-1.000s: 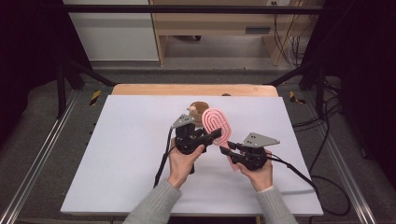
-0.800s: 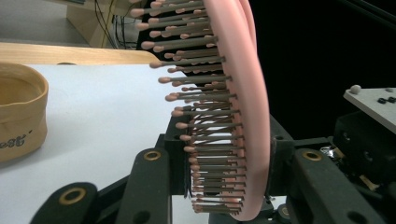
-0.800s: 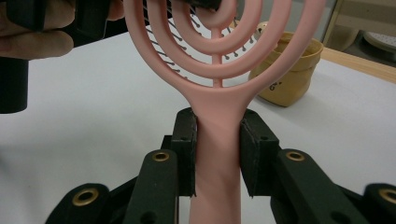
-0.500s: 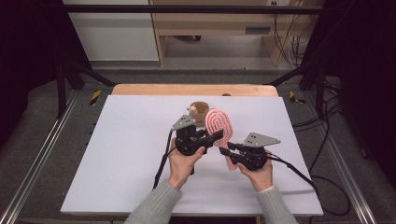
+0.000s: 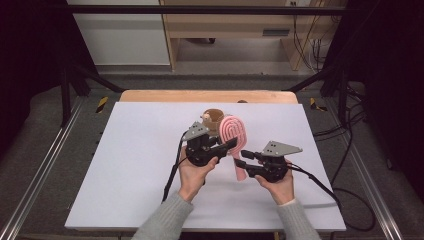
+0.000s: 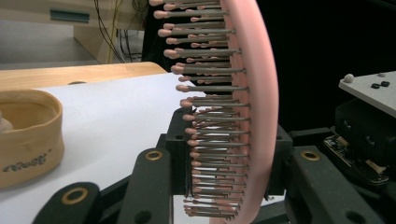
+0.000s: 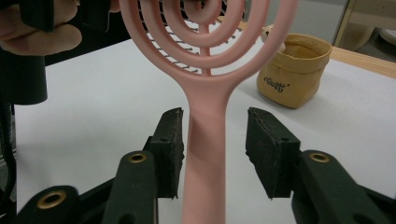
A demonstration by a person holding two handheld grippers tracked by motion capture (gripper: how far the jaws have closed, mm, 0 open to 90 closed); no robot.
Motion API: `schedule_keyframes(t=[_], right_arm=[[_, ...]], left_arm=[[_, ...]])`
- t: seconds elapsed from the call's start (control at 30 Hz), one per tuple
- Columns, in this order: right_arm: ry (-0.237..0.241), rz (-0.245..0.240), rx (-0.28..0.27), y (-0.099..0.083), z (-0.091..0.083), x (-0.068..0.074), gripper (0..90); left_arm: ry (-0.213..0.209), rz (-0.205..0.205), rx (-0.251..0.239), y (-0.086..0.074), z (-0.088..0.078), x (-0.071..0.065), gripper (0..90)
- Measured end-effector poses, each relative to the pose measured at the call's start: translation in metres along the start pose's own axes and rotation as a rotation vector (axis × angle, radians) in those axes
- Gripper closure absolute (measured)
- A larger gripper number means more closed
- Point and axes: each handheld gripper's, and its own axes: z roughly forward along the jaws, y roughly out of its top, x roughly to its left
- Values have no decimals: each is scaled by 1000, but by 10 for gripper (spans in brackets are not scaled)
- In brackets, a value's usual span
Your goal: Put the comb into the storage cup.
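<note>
One pink hairbrush clamped in left gripper jaws, right gripper jaws just opening around handle, one tan pouch.

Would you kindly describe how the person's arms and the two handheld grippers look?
Both arms wear grey knit sleeves. The left gripper and right gripper are black, each topped by a grey three-cornered plate and trailing a black cable. Brass-coloured rivets mark the jaws.

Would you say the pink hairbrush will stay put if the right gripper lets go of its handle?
Probably: the left gripper clamps the hairbrush head. It looks stiff and light, being open plastic rings. Its smooth handle might slip.
</note>
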Motion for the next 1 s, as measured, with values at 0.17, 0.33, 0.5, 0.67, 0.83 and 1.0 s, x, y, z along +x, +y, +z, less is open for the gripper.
schedule_keyframes(t=[0.17, 0.33, 0.5, 0.67, 0.83, 1.0], right_arm=[[2, 12, -15, 1, -2, -1, 505], [-2, 41, -32, 2, -6, -6, 418], [-15, 62, -46, 0, -10, -12, 295], [-27, 78, -49, -2, -10, -18, 174], [-39, 88, -47, -5, -12, -22, 123], [-48, 100, -41, -8, -14, -27, 94]], left_arm=[[17, 6, -4, 3, -3, 2, 637], [42, 21, -1, 5, -6, 6, 637], [64, 39, -2, 8, -9, 9, 637], [78, 45, -7, 12, -13, 11, 638], [84, 50, -11, 16, -16, 12, 638], [93, 62, -12, 20, -19, 13, 638]])
